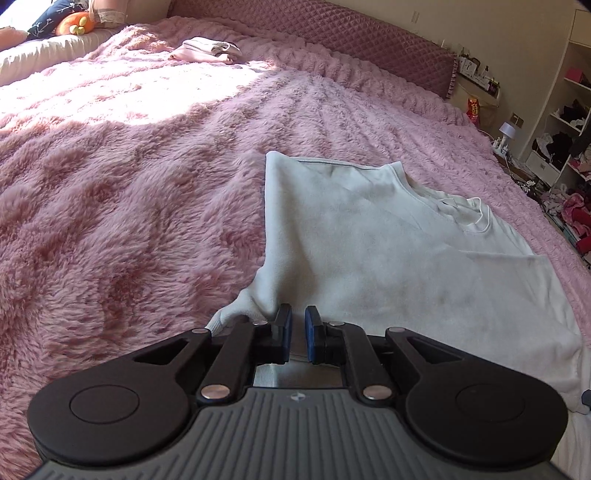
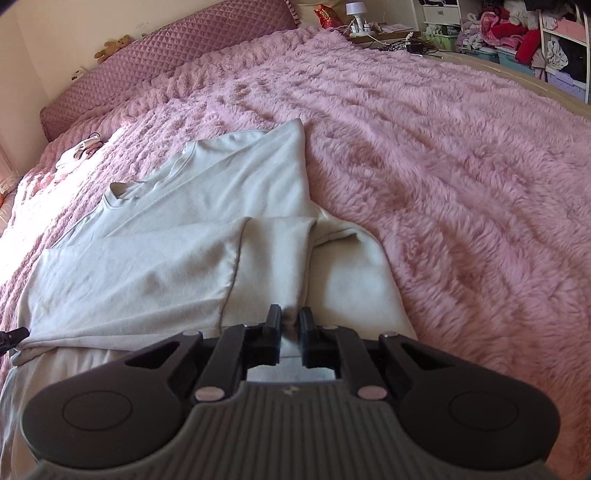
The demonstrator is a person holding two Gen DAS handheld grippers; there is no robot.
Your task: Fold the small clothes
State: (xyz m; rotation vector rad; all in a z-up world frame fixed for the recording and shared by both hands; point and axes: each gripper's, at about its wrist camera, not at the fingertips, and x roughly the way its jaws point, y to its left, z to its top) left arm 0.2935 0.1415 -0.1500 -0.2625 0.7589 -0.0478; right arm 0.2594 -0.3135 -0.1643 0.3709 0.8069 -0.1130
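**Mia:** What does the left camera see?

**Ben:** A big fluffy pink blanket [image 1: 129, 184] covers the bed. A pale shirt [image 1: 388, 240] lies on it, on the right side of the picture. Its neck hole points to the far right.

**Mia:** And the left gripper [image 1: 297, 332]?

**Ben:** It is low over the near left corner of the shirt. Its fingers are close, with a thin gap between the blue pads. The cloth bunches up against the outside of one finger. I see no cloth pinched in the gap.

**Mia:** What is far away?

**Ben:** A little pile of folded clothes [image 1: 207, 50] sits in the sun near the quilted headboard [image 1: 314, 33]. An orange soft toy [image 1: 75, 23] is in the top left corner. Shelves [image 1: 565, 122] full of things stand on the right.

**Mia:** Now the right camera?

**Ben:** Here the shirt [image 2: 166, 240] is on the left and the blanket [image 2: 461, 166] fills the right. One side of the shirt is folded over onto the middle.

**Mia:** And the right gripper [image 2: 288, 328]?

**Ben:** Its fingers are squeezed tight on a ridge of the shirt. The cloth is pulled up into them.

**Mia:** Anything else?

**Ben:** A teddy bear [image 2: 112, 46] sits on top of the headboard [image 2: 166, 55].
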